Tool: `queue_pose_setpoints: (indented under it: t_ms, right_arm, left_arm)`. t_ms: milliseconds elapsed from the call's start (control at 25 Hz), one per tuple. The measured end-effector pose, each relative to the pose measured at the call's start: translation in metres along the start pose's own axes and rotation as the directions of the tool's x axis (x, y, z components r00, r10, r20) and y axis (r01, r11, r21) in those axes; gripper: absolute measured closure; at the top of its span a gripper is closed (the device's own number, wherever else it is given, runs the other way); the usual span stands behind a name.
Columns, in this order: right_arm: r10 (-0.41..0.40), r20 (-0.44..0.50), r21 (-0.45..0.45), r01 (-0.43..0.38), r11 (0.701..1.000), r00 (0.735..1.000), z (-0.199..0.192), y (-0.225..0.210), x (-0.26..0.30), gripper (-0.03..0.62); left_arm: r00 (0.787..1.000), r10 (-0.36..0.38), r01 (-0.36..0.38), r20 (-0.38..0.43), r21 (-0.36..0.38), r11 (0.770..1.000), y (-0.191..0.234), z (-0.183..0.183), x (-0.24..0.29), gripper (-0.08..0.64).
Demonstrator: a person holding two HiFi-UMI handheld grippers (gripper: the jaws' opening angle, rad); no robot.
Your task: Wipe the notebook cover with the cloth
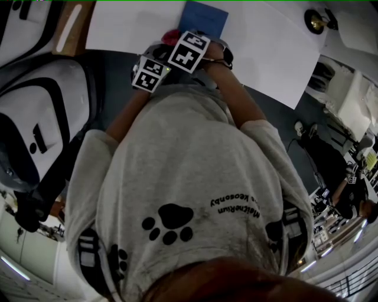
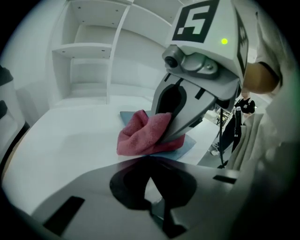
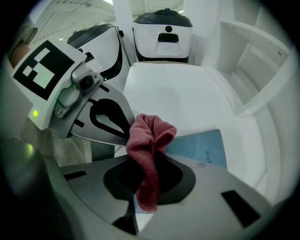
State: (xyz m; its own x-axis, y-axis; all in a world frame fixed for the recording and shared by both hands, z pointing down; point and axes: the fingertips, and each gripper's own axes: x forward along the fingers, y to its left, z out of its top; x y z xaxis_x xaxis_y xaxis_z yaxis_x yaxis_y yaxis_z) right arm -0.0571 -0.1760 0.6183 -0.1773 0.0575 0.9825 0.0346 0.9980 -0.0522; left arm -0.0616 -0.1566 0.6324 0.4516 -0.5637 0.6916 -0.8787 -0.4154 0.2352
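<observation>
A blue notebook (image 1: 204, 16) lies flat on the white table (image 1: 271, 53). A pink-red cloth (image 1: 170, 36) bunches up at its near left corner. In the right gripper view my right gripper (image 3: 149, 157) is shut on the cloth (image 3: 150, 136), which hangs down between the jaws over the notebook (image 3: 201, 145). The left gripper view shows that right gripper (image 2: 164, 138) pressing the cloth (image 2: 140, 133) onto the notebook (image 2: 187, 146). My left gripper (image 2: 150, 161) hovers close beside it over the table, shut with nothing in it.
A white shelf unit (image 2: 89, 56) stands at the table's far side. Two large white and black machines (image 3: 161, 37) sit beyond the table's other end. A small dark, brass-coloured object (image 1: 316, 20) rests near the table's right corner. The table's edge (image 2: 206, 154) drops off behind the notebook.
</observation>
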Motion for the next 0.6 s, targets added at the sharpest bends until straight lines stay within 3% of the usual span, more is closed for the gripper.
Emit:
queue_pose_setpoints:
  t_ms: [280,600]
  right_arm:
    - [0.015,-0.066,0.0,-0.015,1.0,0.998,-0.019,-0.001,-0.002,0.534]
    - [-0.009,-0.095,0.098,0.019,0.995,0.995,-0.079,-0.005,-0.013,0.534]
  left_arm:
    - [1.0,0.006,-0.006,0.001,-0.007,1.0,0.0,0.0,-0.001,0.548]
    - [1.0,0.001,-0.001,-0.004,0.001,1.0,0.0,0.001,0.001,0.548]
